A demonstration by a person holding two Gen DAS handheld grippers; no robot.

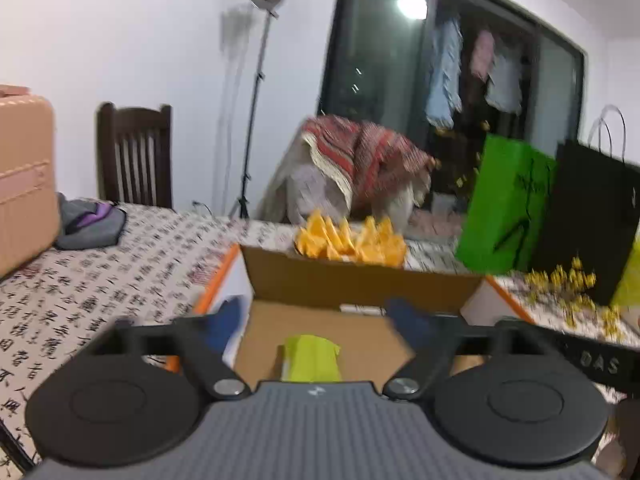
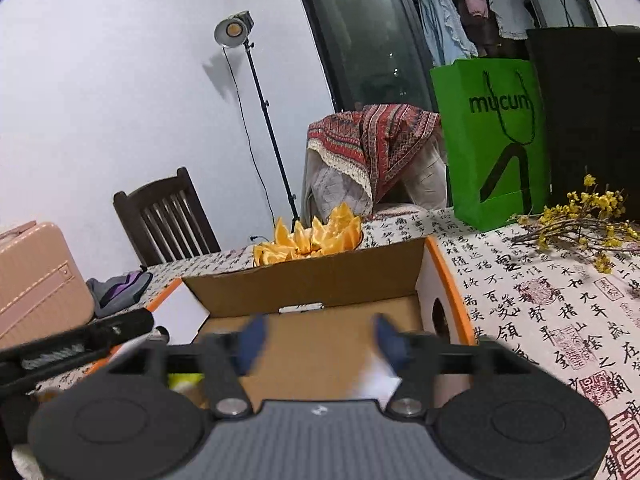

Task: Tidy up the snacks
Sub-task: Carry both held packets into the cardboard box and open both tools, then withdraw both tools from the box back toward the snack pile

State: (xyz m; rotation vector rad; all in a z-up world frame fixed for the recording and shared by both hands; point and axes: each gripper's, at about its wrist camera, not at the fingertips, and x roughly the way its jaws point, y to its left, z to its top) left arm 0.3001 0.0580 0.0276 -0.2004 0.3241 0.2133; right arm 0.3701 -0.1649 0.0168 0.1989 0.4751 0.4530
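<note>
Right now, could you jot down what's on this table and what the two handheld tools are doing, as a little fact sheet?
Box: open cardboard box, flaps up
In box: yellow-green packet
Behind box: orange wedges
Table cover: calligraphy-print cloth
Right side: green bag, yellow flower sprigs
Left side: pink suitcase
Left gripper: fingers apart, holding nothing
Right gripper: fingers apart, holding nothing

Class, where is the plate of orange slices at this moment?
In both wrist views the orange slices sit on the table just behind the cardboard box, left of the green bag.
</note>
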